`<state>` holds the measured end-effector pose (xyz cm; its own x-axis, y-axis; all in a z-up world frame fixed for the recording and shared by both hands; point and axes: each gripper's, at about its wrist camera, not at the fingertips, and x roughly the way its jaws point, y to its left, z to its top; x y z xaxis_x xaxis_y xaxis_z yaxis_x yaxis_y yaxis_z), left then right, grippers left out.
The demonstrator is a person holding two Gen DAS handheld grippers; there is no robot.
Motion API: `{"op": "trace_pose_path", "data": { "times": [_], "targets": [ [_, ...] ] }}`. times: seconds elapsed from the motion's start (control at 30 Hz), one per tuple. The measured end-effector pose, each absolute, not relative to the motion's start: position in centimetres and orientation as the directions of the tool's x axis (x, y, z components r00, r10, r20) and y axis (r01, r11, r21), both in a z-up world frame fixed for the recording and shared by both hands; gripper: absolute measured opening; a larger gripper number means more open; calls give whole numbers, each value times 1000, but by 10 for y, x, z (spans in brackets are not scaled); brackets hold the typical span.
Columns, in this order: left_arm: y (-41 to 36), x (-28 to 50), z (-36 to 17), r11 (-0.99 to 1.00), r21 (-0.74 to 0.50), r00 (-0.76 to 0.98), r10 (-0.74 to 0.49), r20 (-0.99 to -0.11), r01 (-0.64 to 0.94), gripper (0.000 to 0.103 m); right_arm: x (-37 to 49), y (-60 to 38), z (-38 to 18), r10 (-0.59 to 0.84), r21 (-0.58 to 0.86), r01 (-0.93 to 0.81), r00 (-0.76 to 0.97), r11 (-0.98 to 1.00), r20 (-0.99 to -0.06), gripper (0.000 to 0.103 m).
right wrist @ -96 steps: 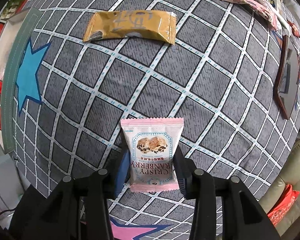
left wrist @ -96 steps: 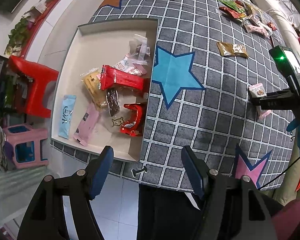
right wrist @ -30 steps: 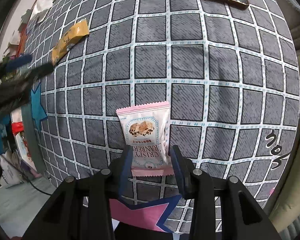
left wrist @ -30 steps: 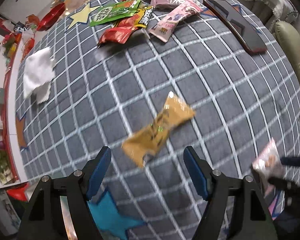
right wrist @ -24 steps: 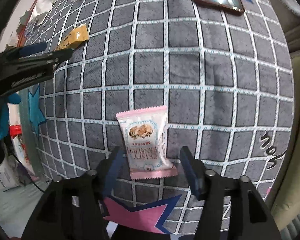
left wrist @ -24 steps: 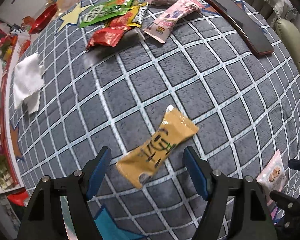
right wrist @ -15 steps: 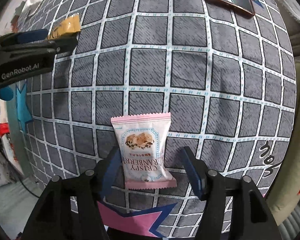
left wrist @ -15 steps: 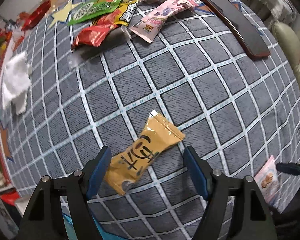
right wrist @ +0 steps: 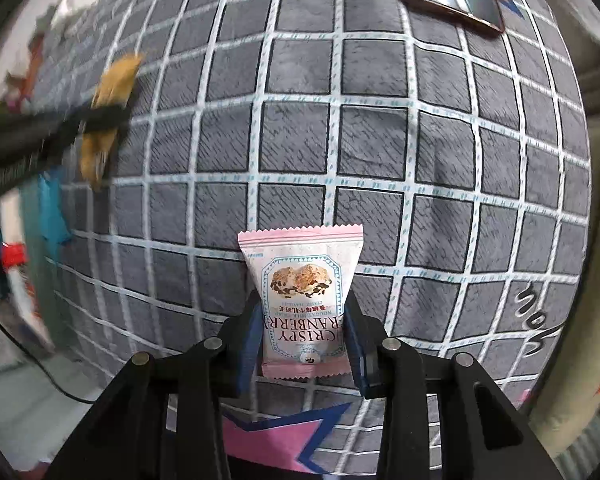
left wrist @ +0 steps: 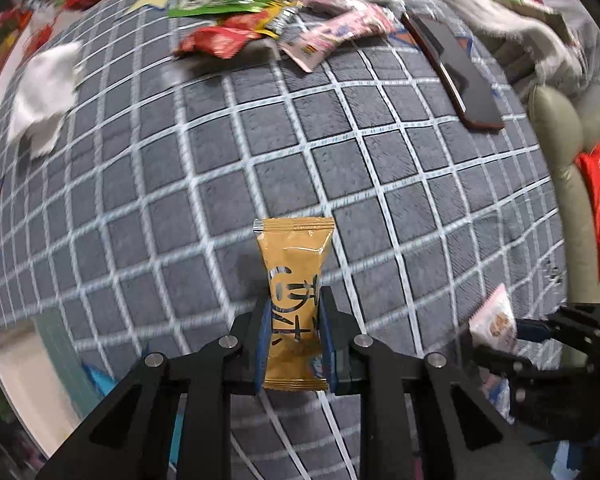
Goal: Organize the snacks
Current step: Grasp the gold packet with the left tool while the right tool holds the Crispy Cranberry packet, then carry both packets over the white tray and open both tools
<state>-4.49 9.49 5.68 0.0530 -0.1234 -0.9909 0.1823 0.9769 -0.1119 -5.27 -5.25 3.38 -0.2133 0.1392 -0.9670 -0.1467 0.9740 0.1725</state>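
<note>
The surface [left wrist: 340, 152], under a grey checked cloth, carries a snack pile [left wrist: 260, 20] at its far edge, a phone [left wrist: 452, 68] and a white tissue [left wrist: 44, 96].

Grey checked tablecloth [left wrist: 340, 128], olive sofa [left wrist: 564, 152]

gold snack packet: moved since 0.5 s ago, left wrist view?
Yes. The gold packet lay slanted on the grid cloth between open jaws; now the left gripper is shut on it and it points straight toward the snack pile.

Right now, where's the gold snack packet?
In the left wrist view the gold snack packet stands lengthwise between the left gripper pads, clamped at its lower half, over the grey checked cloth; the right wrist view shows it blurred at far left.
</note>
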Motion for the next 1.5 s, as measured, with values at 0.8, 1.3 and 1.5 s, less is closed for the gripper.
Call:
{"op": "trace_pose_path", "data": {
  "times": [0.8, 1.3, 1.5],
  "targets": [
    [300, -164, 128, 979, -61, 143, -34, -989, -192, 24, -70, 94, 92, 280, 335, -335, -203, 881, -938, 40],
    [375, -191, 99, 982, -98, 89, -85, -992, -159, 25, -95, 272, 95, 255, 327, -425, -219, 844, -942, 40],
    [377, -196, 99, 983, -105, 109, -89, -990, -153, 76, -96, 294, 86, 199, 294, -441, -249, 848, -948, 63]
  ]
}}
